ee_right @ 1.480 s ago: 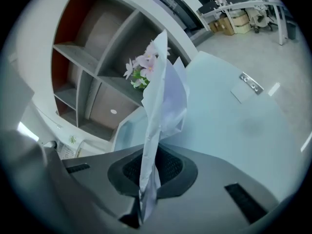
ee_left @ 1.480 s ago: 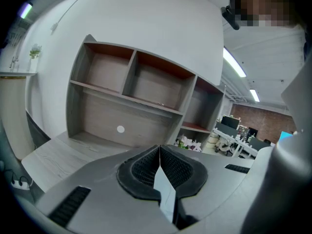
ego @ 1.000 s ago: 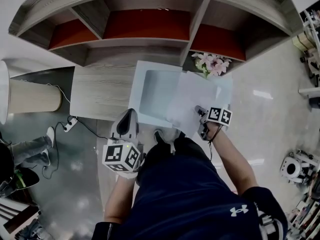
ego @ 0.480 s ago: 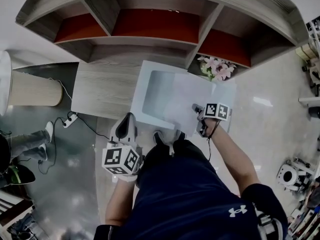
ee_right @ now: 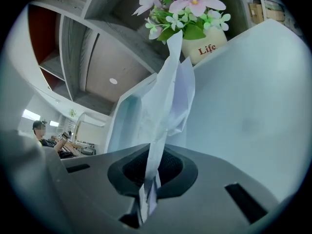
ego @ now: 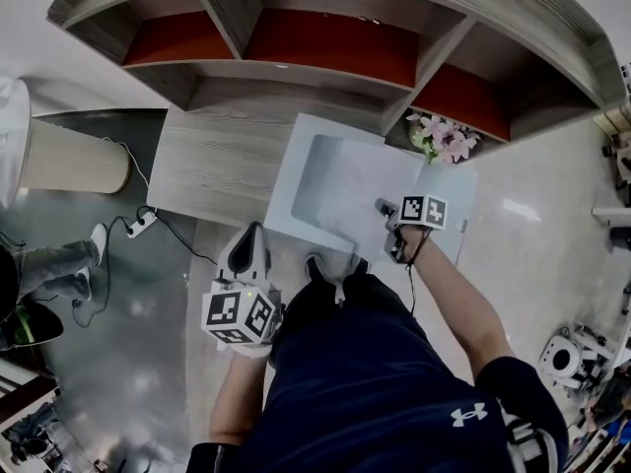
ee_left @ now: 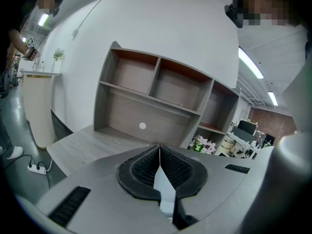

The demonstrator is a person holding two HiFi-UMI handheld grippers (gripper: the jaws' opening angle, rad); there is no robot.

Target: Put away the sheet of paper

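Above the white box (ego: pixel 287 179), right claw (ee_right: pixel 148 178) pinches the paper sheet (ee_right: pixel 168 99).

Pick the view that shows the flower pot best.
The right gripper view: the flower pot sits close at the top, blossoms and label clear, behind the sheet of paper. The head view and left gripper view show it small and distant.

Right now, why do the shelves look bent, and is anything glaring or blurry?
Head view: wide lens bows the shelves, and the glossy floor shows glare. Right gripper view: the sheet of paper blurs near the tongs; the flowers are sharp. Left gripper view: corners darken.
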